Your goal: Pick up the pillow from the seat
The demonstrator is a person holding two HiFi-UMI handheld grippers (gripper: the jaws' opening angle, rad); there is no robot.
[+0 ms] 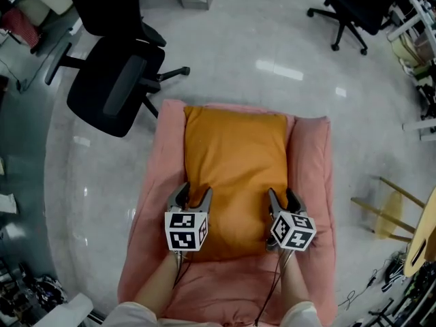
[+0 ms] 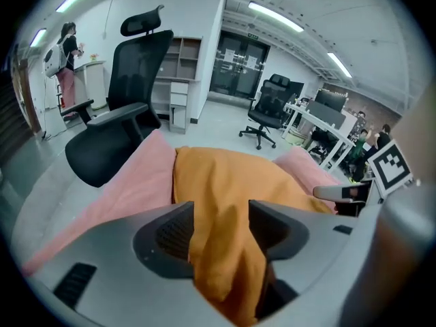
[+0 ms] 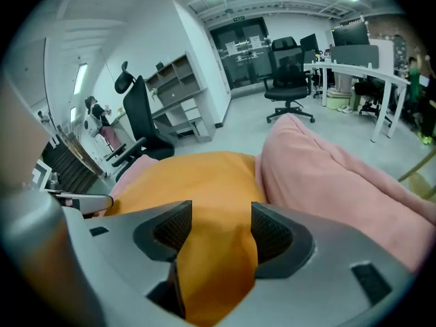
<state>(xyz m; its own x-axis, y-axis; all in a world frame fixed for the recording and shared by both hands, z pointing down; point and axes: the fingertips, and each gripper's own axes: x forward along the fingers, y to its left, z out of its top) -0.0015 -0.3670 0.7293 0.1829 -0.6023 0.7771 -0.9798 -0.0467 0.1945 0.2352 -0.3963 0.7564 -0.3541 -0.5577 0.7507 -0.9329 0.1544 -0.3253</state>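
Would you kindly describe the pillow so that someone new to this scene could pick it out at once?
On the pale floor, beside a black office chair, lies a big pink seat with raised sides. The pillow lies lengthwise along its middle. It is the only orange thing on the seat, with pink on every side.

Near end of the pink seat point(image 1: 225, 288) beyond the bottom edge; distant person point(image 2: 67, 53) too small
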